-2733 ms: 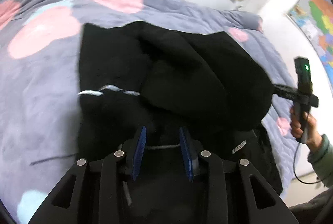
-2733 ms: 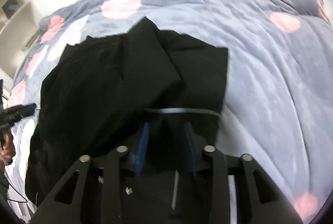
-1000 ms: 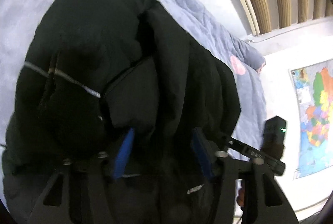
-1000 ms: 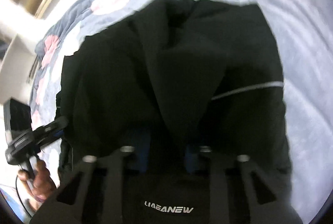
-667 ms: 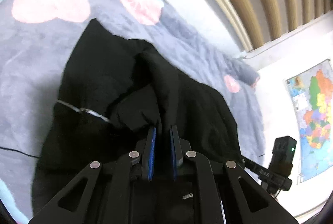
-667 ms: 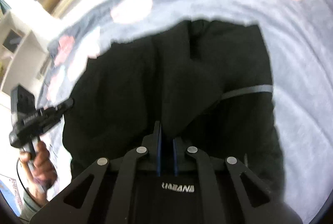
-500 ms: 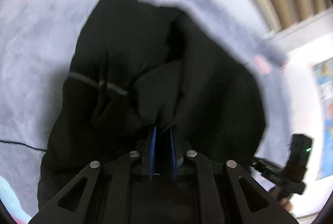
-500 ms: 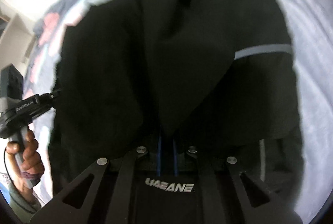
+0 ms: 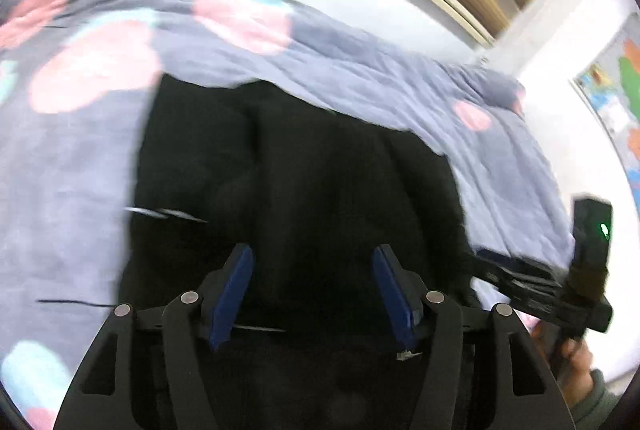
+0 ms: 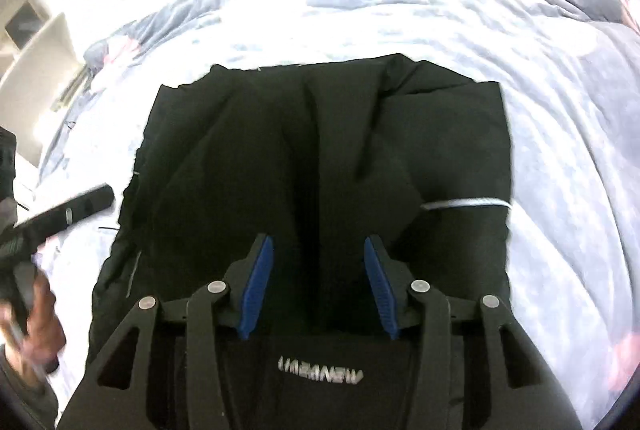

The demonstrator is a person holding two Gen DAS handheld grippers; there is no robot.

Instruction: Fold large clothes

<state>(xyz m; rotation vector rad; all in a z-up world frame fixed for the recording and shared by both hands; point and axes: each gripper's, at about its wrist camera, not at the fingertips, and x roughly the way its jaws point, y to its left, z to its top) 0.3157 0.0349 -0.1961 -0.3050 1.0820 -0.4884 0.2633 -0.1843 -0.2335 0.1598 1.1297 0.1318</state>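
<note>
In the left wrist view, a grey quilt (image 9: 360,78) with pink and pale blue blotches is seen, and a black garment (image 9: 320,190) is spread on it, blurred. A thin white stripe (image 9: 164,213) is shown near the garment's left edge. The left gripper (image 9: 316,290) is held over the near part of the garment; its jaws are opening, and no cloth is pinched between the blue pads (image 9: 232,290). At the right, the right gripper (image 9: 536,282) with a green light is seen held in a hand (image 9: 568,358), with a map (image 9: 616,86) on the wall behind; neither map nor light appears in the other view.

In the right wrist view, the left gripper (image 10: 56,214) and its hand (image 10: 36,326) are seen at the left edge, and shelves (image 10: 36,42) above. The garment (image 10: 328,158) is shown sharply, folded to a block, with white lettering (image 10: 320,375) at its near edge and a stripe (image 10: 466,204) at the right. The right gripper (image 10: 318,286) is opening too, pads clear of the cloth.
</note>
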